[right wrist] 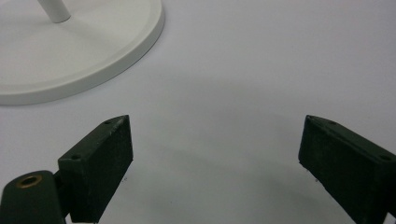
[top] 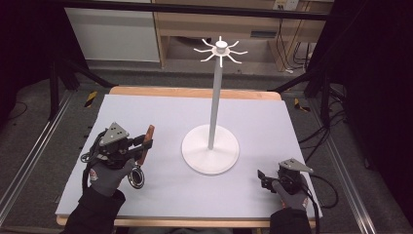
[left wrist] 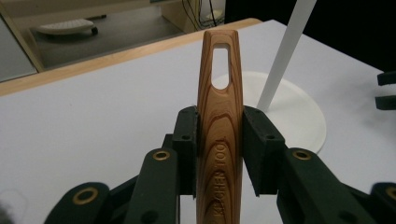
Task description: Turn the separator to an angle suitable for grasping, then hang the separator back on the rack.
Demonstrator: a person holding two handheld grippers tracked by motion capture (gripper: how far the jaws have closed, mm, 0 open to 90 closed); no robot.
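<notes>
Two claws, we see:
left claw [top: 146,144]: pinching wooden-handled kitchen tool [left wrist: 218,126], lifted off surface [top: 160,117]
right claw [right wrist: 215,163]: spread, beside white hook stand [top: 210,146]

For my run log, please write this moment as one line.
left gripper: shut on wooden-handled utensil, lifted | right gripper: open, empty, over table | hook stand: upright, hooks bare

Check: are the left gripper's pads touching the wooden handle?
Touching. The left gripper view shows the left gripper with both pads pressed against the wooden handle.
</notes>
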